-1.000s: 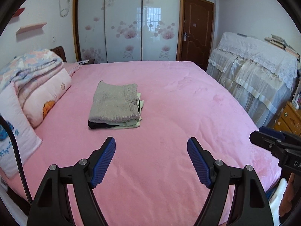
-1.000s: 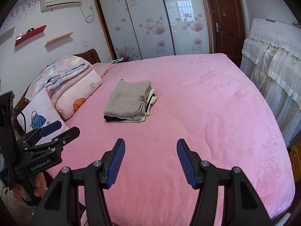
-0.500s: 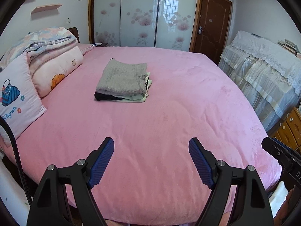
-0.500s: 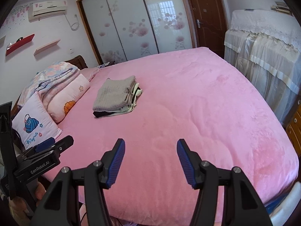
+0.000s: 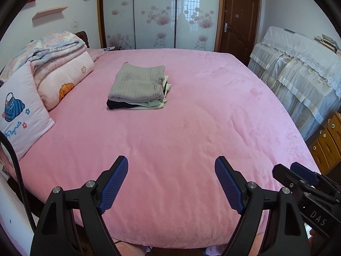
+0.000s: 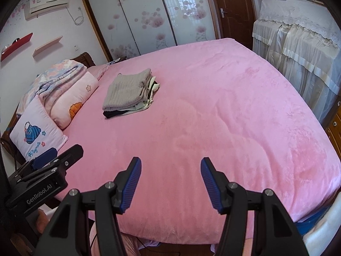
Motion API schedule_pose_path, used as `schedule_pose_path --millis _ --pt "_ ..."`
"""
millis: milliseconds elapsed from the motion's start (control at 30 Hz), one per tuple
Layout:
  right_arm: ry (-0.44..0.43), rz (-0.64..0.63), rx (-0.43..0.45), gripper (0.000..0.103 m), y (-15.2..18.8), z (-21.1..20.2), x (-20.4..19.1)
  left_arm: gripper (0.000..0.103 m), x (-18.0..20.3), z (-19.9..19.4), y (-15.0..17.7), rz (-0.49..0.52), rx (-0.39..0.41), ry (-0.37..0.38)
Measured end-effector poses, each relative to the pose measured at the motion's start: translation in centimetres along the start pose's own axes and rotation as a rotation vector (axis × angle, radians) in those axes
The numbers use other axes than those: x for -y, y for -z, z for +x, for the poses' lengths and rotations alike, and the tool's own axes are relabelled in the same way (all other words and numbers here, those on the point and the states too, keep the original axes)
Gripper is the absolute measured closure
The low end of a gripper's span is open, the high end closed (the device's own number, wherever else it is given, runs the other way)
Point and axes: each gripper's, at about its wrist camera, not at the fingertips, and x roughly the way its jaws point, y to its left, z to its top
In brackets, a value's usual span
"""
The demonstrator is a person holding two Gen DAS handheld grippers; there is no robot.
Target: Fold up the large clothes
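Observation:
A stack of folded clothes [image 5: 136, 85] [image 6: 125, 91], a grey knit on top of black and pale pieces, lies on the pink bed [image 5: 191, 132] [image 6: 223, 111] towards its far left. My left gripper [image 5: 171, 164] hangs open over the bed's near edge, with nothing between its blue pads. My right gripper [image 6: 170, 164] is open too and holds nothing. Each gripper shows in the other's view: the right gripper [image 5: 298, 179] at the lower right, the left gripper [image 6: 51, 160] at the lower left. Both are well short of the stack.
Pillows [image 5: 23, 115] and a folded quilt [image 5: 53, 49] line the bed's left side. A lace-covered piece of furniture [image 5: 298, 74] and wooden drawers [image 5: 328, 145] stand on the right. Sliding wardrobe doors [image 5: 155, 15] and a brown door [image 5: 238, 19] are behind the bed.
Both grippers have drawn back and sunk towards the bed's near edge, which now shows below the fingers. The stack has not moved. Both pairs of jaws stayed open.

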Motion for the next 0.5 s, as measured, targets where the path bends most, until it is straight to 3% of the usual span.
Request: schedule_pose_path --millis 167,500 --pt "0.024 -0.022 0.012 0.037 0.2 0.2 -0.6 0.020 0.3 0.2 0.4 0.024 -0.004 0.002" --pt "0.046 -0.050 0.015 0.037 0.3 0.6 -1.3 0.020 0.5 0.7 0.6 0.032 -0.018 -0.021"
